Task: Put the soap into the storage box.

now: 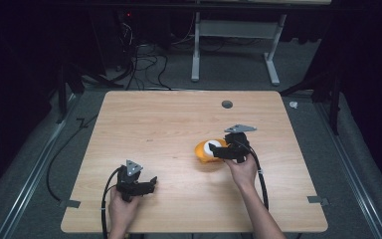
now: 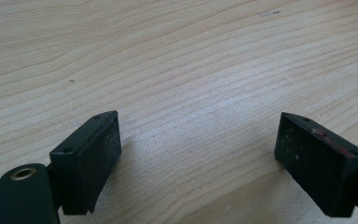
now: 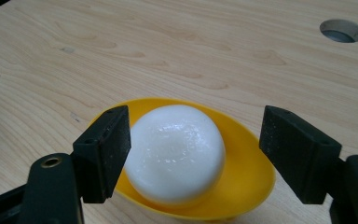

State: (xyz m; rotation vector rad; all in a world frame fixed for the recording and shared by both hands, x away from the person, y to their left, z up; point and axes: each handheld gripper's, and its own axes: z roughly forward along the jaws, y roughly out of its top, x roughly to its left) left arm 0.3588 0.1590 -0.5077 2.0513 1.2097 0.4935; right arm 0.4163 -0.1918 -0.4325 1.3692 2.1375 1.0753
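A glossy white, rounded bun [image 3: 174, 151] sits in a shallow yellow bowl [image 3: 247, 179] on the wooden table [image 1: 169, 124], right of centre; there is one bun and one bowl. It lies between the right gripper [image 3: 196, 154]'s jaws, the left pad touching or nearly touching its side and the right pad apart, so it is not clamped. The left gripper [image 2: 198, 161], jaws wide apart over bare wood, stays well apart near the front edge.

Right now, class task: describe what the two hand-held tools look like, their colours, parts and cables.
Both are black. The left tool and the right tool each carry a grey three-cornered plate on top and trail a black cable. Their jaws are flat black blocks, dusty and scuffed; brass-coloured eyelets show at the jaw arms.
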